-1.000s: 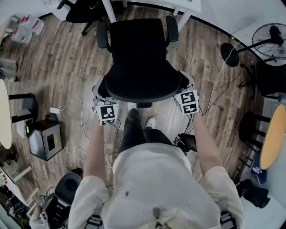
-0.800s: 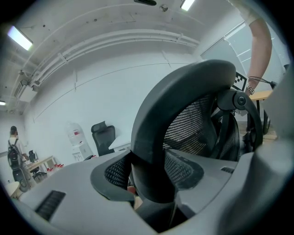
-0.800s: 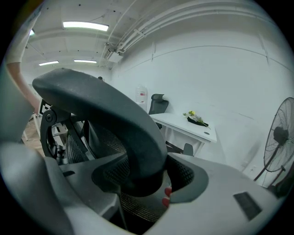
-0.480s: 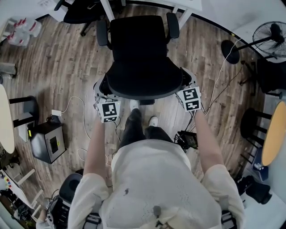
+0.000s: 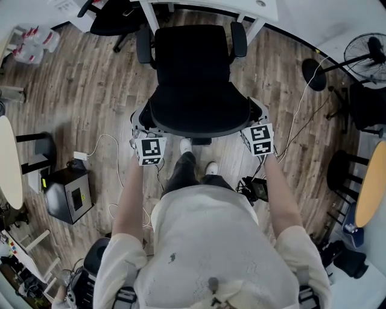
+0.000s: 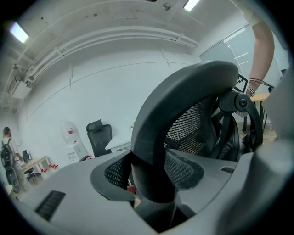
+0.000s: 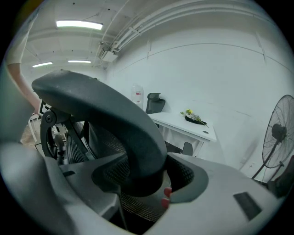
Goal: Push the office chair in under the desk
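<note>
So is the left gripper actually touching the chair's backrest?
Touching. In the left gripper view, the left gripper has both jaws pressed against the backrest rim, no gap showing.

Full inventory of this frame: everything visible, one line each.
office chair: 1, black, centre, facing the desk
desk: 1, white, top edge
second chair: 1, black, top left
fan: 1, black, top right
box: 1, black, floor at left
round tables: 2, pale at left edge, tan at right edge
stools: 2, black, left and right
left claw: 1, grey, clamped on chair-back rim
right claw: 1, grey, clamped on chair-back rim
forearms: 2, bare, left, right
</note>
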### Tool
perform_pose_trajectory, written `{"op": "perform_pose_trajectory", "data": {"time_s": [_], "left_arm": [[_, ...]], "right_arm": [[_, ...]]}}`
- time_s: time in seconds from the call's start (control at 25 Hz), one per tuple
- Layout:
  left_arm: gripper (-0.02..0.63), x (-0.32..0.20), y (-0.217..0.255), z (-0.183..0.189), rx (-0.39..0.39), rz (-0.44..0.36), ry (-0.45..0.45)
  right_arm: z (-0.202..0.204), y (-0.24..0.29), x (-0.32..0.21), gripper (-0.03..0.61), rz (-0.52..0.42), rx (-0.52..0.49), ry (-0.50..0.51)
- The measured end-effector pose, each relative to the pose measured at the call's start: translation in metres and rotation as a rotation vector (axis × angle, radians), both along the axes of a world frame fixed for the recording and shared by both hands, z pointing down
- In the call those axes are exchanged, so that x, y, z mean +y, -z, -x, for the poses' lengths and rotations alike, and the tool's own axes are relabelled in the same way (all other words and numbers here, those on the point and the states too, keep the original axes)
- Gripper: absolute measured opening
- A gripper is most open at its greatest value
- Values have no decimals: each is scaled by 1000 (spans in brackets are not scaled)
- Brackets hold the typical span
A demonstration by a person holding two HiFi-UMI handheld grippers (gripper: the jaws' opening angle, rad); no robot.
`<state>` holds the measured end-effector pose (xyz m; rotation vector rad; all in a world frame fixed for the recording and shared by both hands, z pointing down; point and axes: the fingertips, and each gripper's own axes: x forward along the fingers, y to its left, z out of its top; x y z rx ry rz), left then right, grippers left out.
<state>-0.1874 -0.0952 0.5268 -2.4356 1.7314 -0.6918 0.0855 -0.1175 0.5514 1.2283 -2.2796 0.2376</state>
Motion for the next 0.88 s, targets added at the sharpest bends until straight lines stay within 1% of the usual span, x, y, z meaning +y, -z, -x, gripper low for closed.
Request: {"op": "perform_pose_trajectory", "data": {"time_s": [0.16, 0.4, 0.6, 0.76, 0.88], "left_arm": [[242, -3, 0, 7, 0, 5, -10], [242, -23, 1, 26, -2, -6, -31], [242, -29, 2, 20, -1, -3, -46], [242, -53, 2, 37, -3, 9, -65], [242, -61, -1, 46, -2, 14, -87]], "right_arm": [[6, 1, 0, 255, -4, -1, -13], [26, 0, -15, 255, -3, -4, -28], [19, 1, -16, 253, 4, -12, -46], [36, 1, -33, 253, 16, -15, -71], [45, 0, -33, 253, 15, -13, -93]]}}
